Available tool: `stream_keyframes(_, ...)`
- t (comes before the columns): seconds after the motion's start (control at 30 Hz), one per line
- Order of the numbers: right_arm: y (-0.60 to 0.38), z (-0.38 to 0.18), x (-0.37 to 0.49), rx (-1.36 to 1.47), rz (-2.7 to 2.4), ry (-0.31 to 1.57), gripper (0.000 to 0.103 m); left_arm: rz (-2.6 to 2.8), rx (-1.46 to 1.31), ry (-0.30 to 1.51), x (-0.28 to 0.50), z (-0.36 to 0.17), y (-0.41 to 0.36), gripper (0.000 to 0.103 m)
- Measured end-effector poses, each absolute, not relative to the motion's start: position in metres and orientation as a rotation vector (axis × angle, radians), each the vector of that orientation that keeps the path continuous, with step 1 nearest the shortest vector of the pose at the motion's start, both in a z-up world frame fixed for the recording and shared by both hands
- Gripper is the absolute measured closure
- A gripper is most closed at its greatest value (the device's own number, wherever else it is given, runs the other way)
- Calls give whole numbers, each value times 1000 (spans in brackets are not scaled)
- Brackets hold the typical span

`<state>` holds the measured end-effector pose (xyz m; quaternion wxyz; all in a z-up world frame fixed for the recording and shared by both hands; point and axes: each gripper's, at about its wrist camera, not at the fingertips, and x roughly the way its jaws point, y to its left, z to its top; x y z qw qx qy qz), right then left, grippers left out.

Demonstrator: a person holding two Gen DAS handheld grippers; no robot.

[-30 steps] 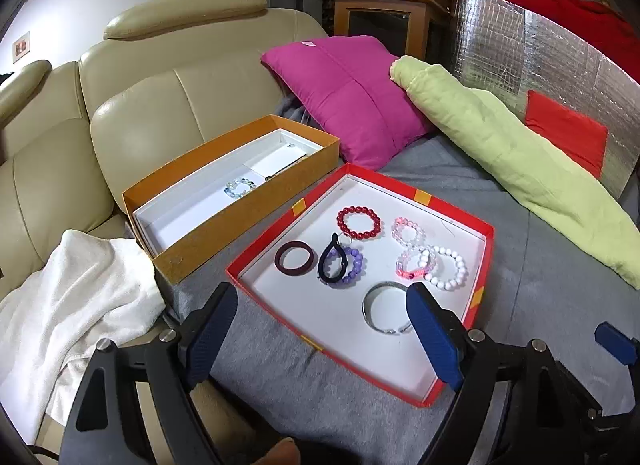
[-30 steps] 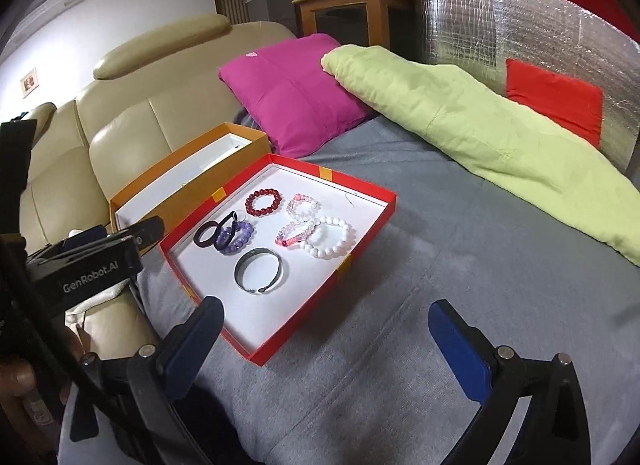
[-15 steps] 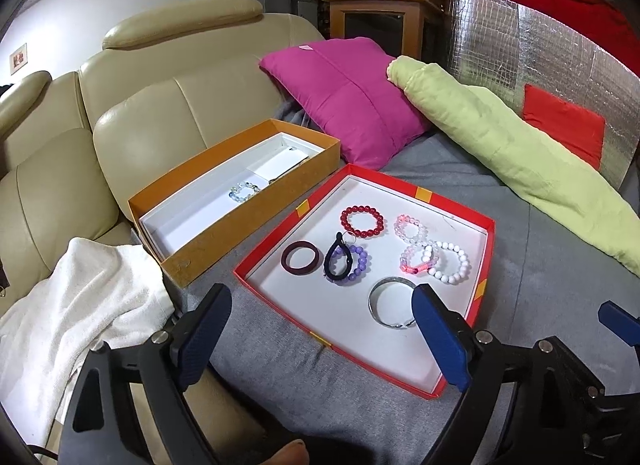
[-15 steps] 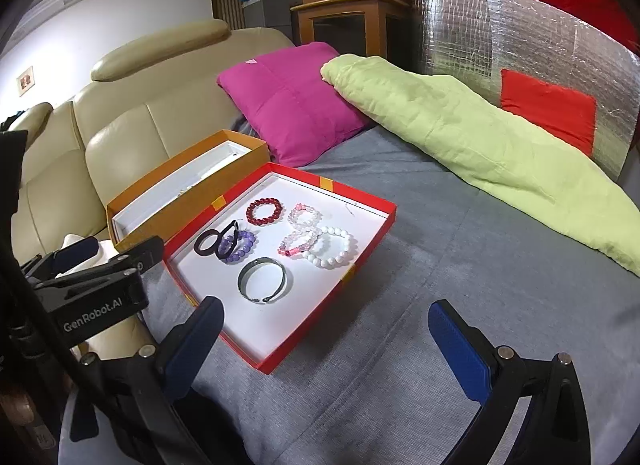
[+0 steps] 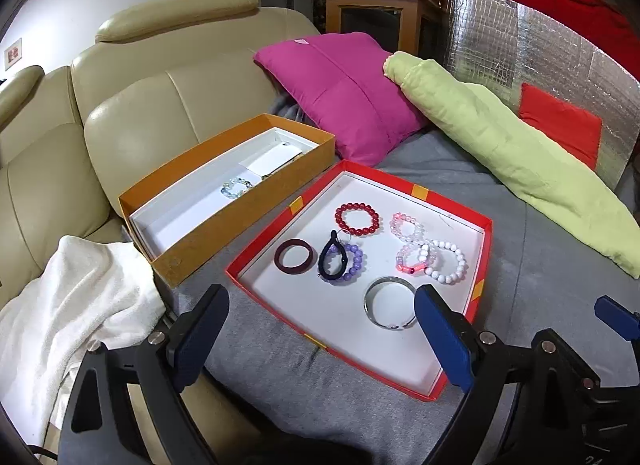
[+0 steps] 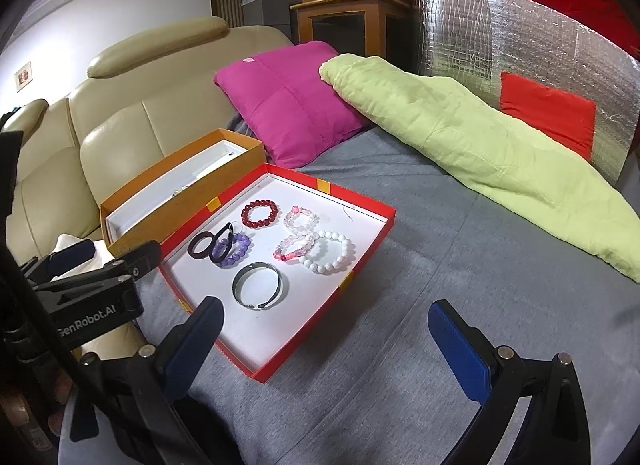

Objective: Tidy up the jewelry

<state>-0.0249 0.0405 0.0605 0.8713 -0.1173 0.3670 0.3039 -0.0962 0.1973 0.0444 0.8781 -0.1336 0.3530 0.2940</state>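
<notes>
A red tray (image 5: 482, 257) lies on the grey cover and holds several bracelets. Among them are a red bead bracelet (image 5: 339, 213), a maroon ring (image 5: 279, 259), a black loop (image 5: 325, 261) over a purple bead bracelet (image 5: 358, 261), pink bracelets (image 5: 400, 225), a white bead bracelet (image 5: 460, 261) and a silver bangle (image 5: 370, 301). Left of the tray, an orange box (image 5: 224, 233) holds a pale bead bracelet (image 5: 236, 187). My left gripper (image 5: 320, 305) hangs open at the tray's near edge with nothing between its fingers. My right gripper (image 6: 326, 315) is open and empty near the tray's (image 6: 320, 313) right corner.
A white towel (image 5: 80, 305) is heaped at the left, beside the beige sofa (image 5: 140, 113). A magenta cushion (image 5: 344, 93) and a green blanket (image 5: 500, 153) lie behind the boxes. A foil board (image 5: 520, 49) stands at the back right. Grey cover (image 6: 480, 265) stretches right of the tray.
Both views have drifted slightly. The jewellery and boxes lie as before, and both grippers stay open and empty.
</notes>
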Motion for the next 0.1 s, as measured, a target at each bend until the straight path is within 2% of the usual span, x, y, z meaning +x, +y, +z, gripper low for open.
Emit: stream_keyframes(0.1,42,61,-24,-249,634,765,0,616,-269,737,-95,44,197,9)
